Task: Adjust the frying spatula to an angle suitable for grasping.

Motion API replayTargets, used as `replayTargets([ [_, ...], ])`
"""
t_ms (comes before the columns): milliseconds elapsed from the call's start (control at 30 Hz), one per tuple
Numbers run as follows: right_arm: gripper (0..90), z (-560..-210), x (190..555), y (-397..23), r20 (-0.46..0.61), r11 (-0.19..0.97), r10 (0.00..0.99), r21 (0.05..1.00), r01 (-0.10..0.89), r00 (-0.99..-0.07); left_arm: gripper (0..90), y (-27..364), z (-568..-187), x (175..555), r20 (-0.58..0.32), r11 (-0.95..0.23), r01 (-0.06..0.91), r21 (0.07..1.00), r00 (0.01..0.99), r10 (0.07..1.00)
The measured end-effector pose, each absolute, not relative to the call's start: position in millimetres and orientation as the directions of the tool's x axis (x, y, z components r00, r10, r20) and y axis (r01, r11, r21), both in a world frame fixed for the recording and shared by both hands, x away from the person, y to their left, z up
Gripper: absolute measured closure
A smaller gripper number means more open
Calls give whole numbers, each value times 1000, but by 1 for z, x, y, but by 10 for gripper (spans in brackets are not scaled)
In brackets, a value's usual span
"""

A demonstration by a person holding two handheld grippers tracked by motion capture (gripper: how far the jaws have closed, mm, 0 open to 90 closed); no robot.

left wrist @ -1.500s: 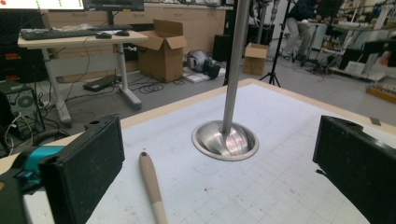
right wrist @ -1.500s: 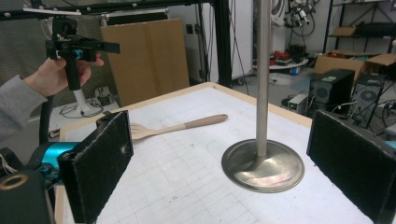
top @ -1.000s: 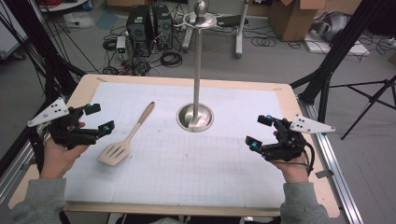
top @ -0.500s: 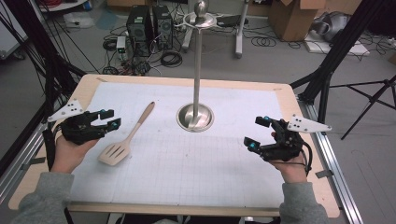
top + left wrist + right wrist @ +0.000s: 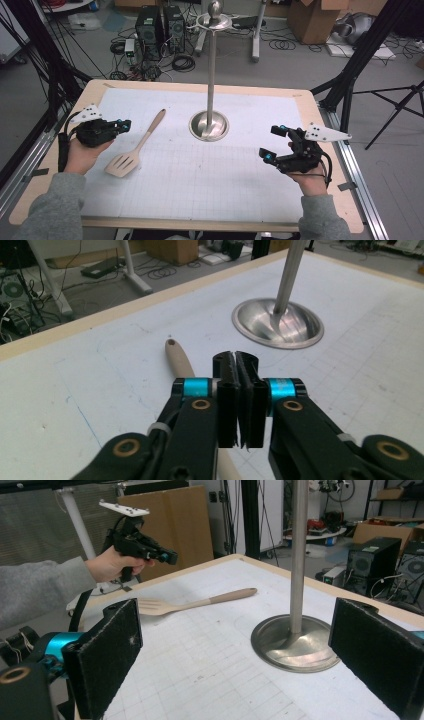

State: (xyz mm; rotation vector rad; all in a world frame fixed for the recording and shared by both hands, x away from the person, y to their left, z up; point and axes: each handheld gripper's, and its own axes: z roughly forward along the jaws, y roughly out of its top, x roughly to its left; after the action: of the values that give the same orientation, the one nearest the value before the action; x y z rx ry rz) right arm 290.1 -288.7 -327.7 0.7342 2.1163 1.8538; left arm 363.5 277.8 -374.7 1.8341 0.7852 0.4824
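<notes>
Spatula [image 5: 136,146] lies beside the metal stand [image 5: 209,125], its handle partly hidden under the left gripper [image 5: 239,390], whose jaws have just closed on nothing; the right gripper [image 5: 272,143] gapes empty.

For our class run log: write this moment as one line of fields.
left gripper: shut, empty, above wooden slotted spatula handle | right gripper: open, empty | steel pole stand with round base: upright mid-table

The left claw [image 5: 124,125] has just been closing; its jaws meet on nothing. The right claw [image 5: 274,144] gapes wide, held level.
</notes>
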Motion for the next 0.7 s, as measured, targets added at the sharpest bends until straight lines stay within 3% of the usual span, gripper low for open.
replayTargets([
  [300,60,-329,291,-286,151,81,498,972,219,-854,897,276,-393,381,2,-277,255,926,732,681],
  [700,60,-332,293,-286,164,75,492,970,229,-855,898,272,-416,402,-23,-290,326,900,699,715],
])
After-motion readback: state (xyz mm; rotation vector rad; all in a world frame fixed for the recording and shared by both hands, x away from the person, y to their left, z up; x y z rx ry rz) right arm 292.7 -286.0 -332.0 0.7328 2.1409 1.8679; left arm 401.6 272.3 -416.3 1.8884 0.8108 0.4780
